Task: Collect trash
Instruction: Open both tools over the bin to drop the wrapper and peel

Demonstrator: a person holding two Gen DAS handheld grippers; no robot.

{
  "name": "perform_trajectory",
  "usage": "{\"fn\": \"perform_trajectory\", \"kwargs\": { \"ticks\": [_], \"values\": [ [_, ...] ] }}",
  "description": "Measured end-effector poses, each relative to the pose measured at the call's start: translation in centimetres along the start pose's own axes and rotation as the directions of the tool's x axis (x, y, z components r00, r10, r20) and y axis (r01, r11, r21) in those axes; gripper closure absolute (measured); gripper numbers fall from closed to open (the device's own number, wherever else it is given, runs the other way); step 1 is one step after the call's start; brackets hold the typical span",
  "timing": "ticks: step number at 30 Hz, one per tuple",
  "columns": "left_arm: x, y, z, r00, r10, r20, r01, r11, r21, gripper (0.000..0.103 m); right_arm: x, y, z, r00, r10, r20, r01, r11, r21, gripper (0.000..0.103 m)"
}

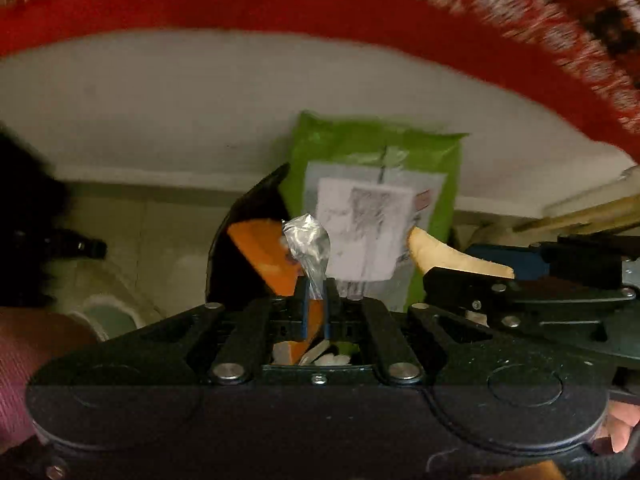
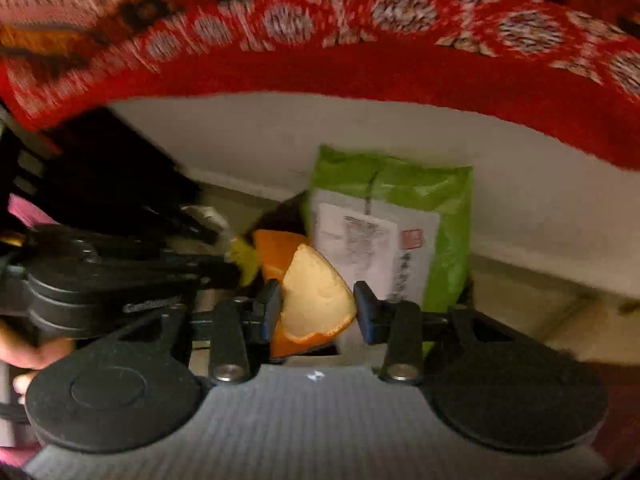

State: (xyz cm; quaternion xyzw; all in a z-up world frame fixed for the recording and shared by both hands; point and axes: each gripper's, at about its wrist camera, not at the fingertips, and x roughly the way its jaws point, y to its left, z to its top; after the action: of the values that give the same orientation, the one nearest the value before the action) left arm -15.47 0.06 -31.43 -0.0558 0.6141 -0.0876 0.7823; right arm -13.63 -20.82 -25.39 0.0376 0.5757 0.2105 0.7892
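Clenched on a crumpled clear wrapper (image 1: pixel 308 244), left gripper (image 1: pixel 316 292) sits just before the green bag (image 1: pixel 376 148); right gripper (image 2: pixel 316 308) grasps stiff, light orange peel (image 2: pixel 316 300) by its edges, beside that bag

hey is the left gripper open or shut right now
Shut. The left gripper has its two fingers nearly together, pinching a crumpled clear plastic wrapper that sticks up from between them.
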Motion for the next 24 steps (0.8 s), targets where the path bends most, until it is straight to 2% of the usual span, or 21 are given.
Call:
{"fn": "perform_trajectory", "kwargs": {
  "ticks": [5,14,15,16,17,19,21,24],
  "values": [
    [1.2,0.2,-0.5,0.999,0.003,-0.041,-0.002,1.000,0.010,0.096,2.0,-0.7,0.2,0.998,-0.001,-0.063,0.003,0.999,0.035,0.059],
    [2.8,-0.6,-0.4,0.998,0.008,-0.066,-0.007,1.000,0.013,0.092,2.7,-1.9,0.5,0.996,-0.006,-0.086,0.014,0.996,0.086,0.055],
    [2.9,-0.6,-0.4,0.998,0.012,-0.066,-0.011,1.000,0.014,0.092,2.7,-2.0,0.4,0.996,-0.006,-0.086,0.014,0.996,0.089,0.048],
    [2.9,-0.5,-0.4,0.998,0.016,-0.066,-0.015,1.000,0.015,0.090,2.7,-2.0,0.4,0.996,-0.008,-0.084,0.015,0.996,0.090,0.041],
    [2.9,-0.5,-0.4,0.998,0.021,-0.065,-0.020,1.000,0.015,0.088,2.9,-2.0,0.4,0.997,-0.005,-0.082,0.013,0.996,0.093,0.040],
    [3.0,-0.4,-0.3,0.998,0.023,-0.064,-0.023,1.000,0.010,0.073,3.0,-2.1,0.4,0.997,0.000,-0.079,0.008,0.995,0.095,0.034],
    [2.8,-0.5,-0.3,0.998,0.031,-0.057,-0.030,1.000,0.006,0.066,3.1,-2.1,0.3,0.997,-0.006,-0.076,0.013,0.995,0.096,0.032],
    [2.4,-0.6,-0.2,0.998,0.038,-0.046,-0.037,0.999,0.018,0.063,2.7,-2.1,0.3,0.998,-0.015,-0.061,0.021,0.994,0.103,0.030]
  ]
}}
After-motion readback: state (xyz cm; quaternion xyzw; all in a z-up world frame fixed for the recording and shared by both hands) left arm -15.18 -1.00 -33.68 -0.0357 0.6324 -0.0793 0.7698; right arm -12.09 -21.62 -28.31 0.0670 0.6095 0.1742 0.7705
